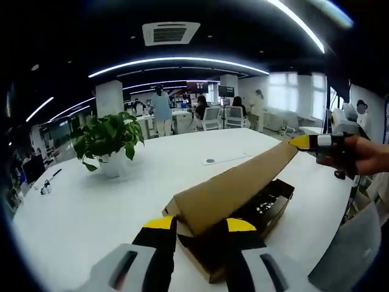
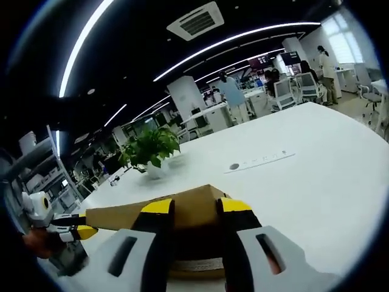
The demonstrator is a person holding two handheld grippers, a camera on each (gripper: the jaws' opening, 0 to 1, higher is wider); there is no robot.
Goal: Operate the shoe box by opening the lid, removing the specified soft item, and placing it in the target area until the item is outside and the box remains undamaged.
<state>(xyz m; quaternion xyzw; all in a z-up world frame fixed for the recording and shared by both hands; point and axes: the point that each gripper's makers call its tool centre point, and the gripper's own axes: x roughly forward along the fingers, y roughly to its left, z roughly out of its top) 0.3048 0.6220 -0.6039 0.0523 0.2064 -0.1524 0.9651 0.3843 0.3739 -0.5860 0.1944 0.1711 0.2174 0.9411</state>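
Note:
The brown cardboard shoe box (image 1: 209, 264) lies on the white table (image 1: 109, 201). Its lid (image 1: 237, 182) is raised at a slant over the dark inside, where a dark item (image 1: 267, 204) shows. My left gripper (image 1: 200, 224) has the lid's near end between its jaws. At the lid's far end, my right gripper (image 1: 309, 142), with a hand around it, is shut on the lid. In the right gripper view, my right gripper (image 2: 196, 206) clasps the lid (image 2: 194, 213). The left gripper (image 2: 78, 232) meets that lid's other end.
A potted green plant (image 1: 108, 139) stands on the table's left part and appears again as the plant (image 2: 152, 149). A small round disc (image 1: 210, 160) and a flat strip lie mid-table. People, chairs and desks fill the office behind. A grey chair back (image 1: 349, 255) stands at the right.

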